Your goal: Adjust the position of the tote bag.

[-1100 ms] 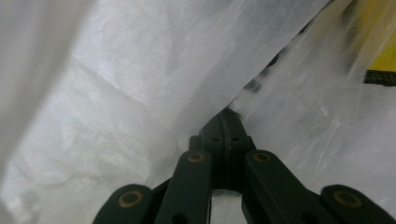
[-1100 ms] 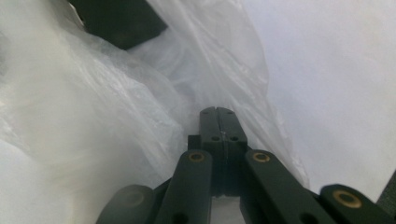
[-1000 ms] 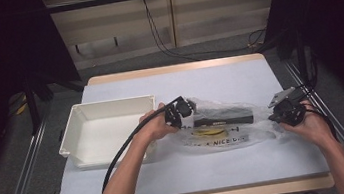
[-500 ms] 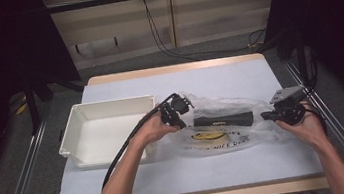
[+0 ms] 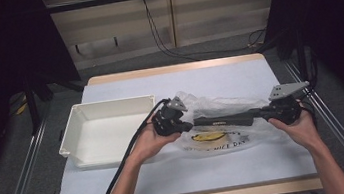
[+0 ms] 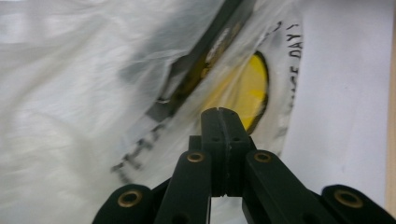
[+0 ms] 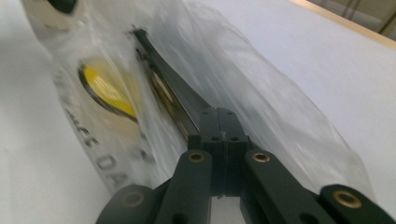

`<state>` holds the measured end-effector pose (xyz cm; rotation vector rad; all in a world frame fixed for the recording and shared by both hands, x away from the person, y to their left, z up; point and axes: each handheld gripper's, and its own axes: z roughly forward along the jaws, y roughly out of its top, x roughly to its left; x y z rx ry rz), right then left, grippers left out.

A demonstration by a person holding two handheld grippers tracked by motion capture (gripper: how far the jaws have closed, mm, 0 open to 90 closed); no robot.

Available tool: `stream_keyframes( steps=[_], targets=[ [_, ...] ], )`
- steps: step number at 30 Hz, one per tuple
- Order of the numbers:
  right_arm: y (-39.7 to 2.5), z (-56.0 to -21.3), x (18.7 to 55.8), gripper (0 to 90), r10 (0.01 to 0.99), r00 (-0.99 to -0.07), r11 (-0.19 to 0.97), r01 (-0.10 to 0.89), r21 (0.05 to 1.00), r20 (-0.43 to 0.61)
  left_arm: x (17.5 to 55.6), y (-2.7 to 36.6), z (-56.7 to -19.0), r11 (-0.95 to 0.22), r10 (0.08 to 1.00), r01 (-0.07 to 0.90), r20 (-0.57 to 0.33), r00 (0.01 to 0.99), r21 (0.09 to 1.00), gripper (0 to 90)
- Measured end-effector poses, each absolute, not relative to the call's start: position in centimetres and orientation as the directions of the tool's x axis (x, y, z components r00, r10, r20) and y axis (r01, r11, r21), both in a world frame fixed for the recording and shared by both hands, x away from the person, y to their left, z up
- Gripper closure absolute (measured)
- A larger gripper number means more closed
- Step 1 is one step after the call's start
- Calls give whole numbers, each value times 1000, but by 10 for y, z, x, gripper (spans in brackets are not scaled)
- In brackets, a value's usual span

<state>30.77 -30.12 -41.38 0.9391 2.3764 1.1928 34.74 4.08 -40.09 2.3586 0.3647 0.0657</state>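
A clear plastic bag (image 5: 222, 108) printed with a yellow smiley (image 5: 209, 136) and black lettering lies on the white table cover right of centre. Inside it is a long flat black bar (image 5: 223, 119), lying left to right. My left gripper (image 5: 186, 122) is shut on the bag's left end, and my right gripper (image 5: 266, 112) is shut on its right end. In the left gripper view the closed left gripper (image 6: 219, 113) pinches film, with the bar (image 6: 205, 60) and smiley (image 6: 247, 88) beyond. In the right gripper view the closed right gripper (image 7: 218, 112) holds film beside the bar (image 7: 168, 93).
An empty white tray (image 5: 76, 132) stands at the left of the table, just beside my left hand. A black cable (image 5: 131, 147) trails from the left gripper toward the front edge. Bare table cover (image 5: 183, 83) lies behind the bag and in front of it.
The bag has been drawn out between the two grippers, so the black bar now shows along most of its length. The left gripper shifted slightly left and nearer.
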Motion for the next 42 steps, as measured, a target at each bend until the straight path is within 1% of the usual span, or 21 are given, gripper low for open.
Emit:
stream_keyframes(
  steps=[1, 3, 4, 5, 6, 11, 12, 14, 16, 17, 19, 23, 28, 31, 32, 33, 35, 37, 39, 42],
  targets=[
    [-296, -412, 310, 900, 672, -740, 437, 406, 802, 8, 345, 38, -406, -660, 279, 253, -82, 957, 707, 900],
    [-285, -408, 314, 900, 651, -759, 444, 392, 806, 10, 341, 33, -415, -640, 287, 264, -94, 953, 721, 900],
    [-280, -407, 317, 900, 644, -765, 448, 388, 806, 11, 339, 30, -421, -609, 295, 289, -127, 947, 738, 900],
    [-276, -406, 319, 900, 637, -771, 453, 381, 806, 7, 338, 27, -426, -594, 297, 298, -140, 945, 747, 900],
    [-271, -405, 322, 900, 629, -777, 454, 377, 807, 10, 337, 23, -430, -588, 309, 300, -134, 942, 752, 900],
    [-244, -405, 338, 900, 586, -810, 500, 365, 785, 4, 345, 4, -447, -583, 320, 317, -147, 936, 748, 900],
    [-241, -407, 342, 900, 580, -815, 501, 371, 782, 15, 347, 0, -451, -581, 330, 333, -159, 930, 743, 900],
    [-235, -413, 348, 900, 572, -820, 520, 375, 767, 13, 349, -5, -457, -609, 323, 327, -151, 934, 723, 900],
    [-231, -419, 354, 900, 568, -823, 523, 386, 760, 27, 349, -9, -465, -604, 329, 337, -160, 931, 722, 900],
    [-229, -423, 358, 900, 567, -823, 528, 395, 751, 34, 349, -10, -467, -616, 328, 332, -151, 933, 714, 900],
    [-227, -427, 363, 900, 571, -821, 539, 400, 741, 28, 346, -13, -469, -635, 316, 317, -139, 939, 704, 900],
    [-228, -434, 377, 900, 591, -805, 520, 429, 738, 52, 343, -16, -477, -672, 312, 312, -125, 942, 671, 900],
    [-232, -433, 392, 900, 623, -780, 504, 455, 734, 55, 340, -11, -479, -662, 304, 315, -140, 942, 680, 900],
    [-230, -434, 402, 900, 629, -776, 513, 468, 720, 57, 339, -5, -480, -653, 301, 331, -168, 939, 682, 900],
    [-230, -436, 406, 900, 634, -772, 520, 475, 710, 52, 338, -4, -483, -627, 303, 345, -190, 934, 698, 900],
    [-231, -438, 410, 900, 634, -770, 518, 486, 704, 65, 338, -2, -481, -644, 298, 340, -184, 937, 685, 900],
    [-233, -442, 417, 900, 643, -761, 507, 506, 698, 84, 334, -2, -482, -630, 301, 335, -177, 937, 700, 900],
    [-237, -445, 424, 900, 657, -748, 496, 526, 691, 97, 332, -1, -480, -655, 294, 325, -166, 941, 682, 900],
    [-241, -447, 429, 900, 668, -736, 488, 543, 683, 108, 330, -1, -482, -637, 285, 327, -182, 941, 697, 900],
    [-245, -451, 439, 900, 680, -725, 504, 570, 649, 109, 329, 0, -481, -653, 278, 322, -178, 944, 686, 900]
  ],
)
